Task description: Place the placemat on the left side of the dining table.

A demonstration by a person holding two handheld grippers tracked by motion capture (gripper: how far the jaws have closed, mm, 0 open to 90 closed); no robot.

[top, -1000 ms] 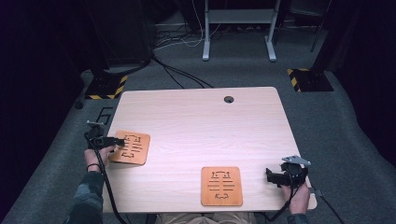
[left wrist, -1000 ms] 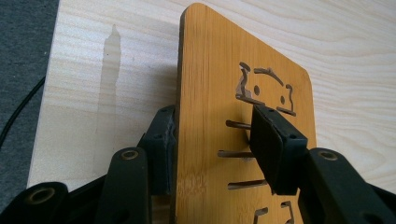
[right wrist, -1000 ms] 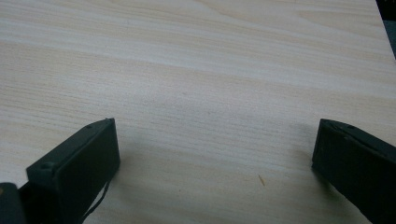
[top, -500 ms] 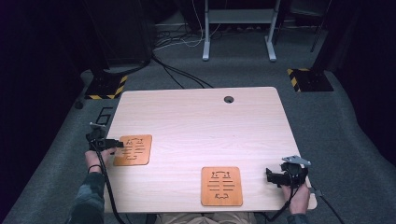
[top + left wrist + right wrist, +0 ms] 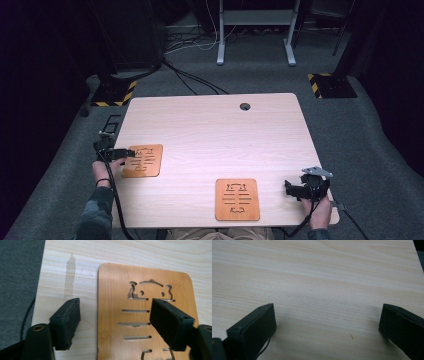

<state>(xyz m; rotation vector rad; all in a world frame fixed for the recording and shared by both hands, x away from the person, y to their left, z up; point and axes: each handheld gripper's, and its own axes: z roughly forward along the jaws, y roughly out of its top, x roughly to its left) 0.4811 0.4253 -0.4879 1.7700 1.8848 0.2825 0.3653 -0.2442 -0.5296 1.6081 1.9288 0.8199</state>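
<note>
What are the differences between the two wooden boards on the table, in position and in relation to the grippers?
The left board lies near the table's left edge; the middle board lies at the near edge. The left gripper hangs open over the left board's edge, one jaw above it, one above bare table; the right gripper, also open, is apart from the middle board. The left board sits slightly turned; the middle board is square. Both lie flat and have the same cut-out pattern.

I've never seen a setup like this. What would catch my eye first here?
Probably the two orange wooden boards with cut-out slots lying flat on the pale table: the left board near the table's left edge, the near board by the front edge. The left tongs hang open over the left board, while the right tongs gape over bare wood.
</note>
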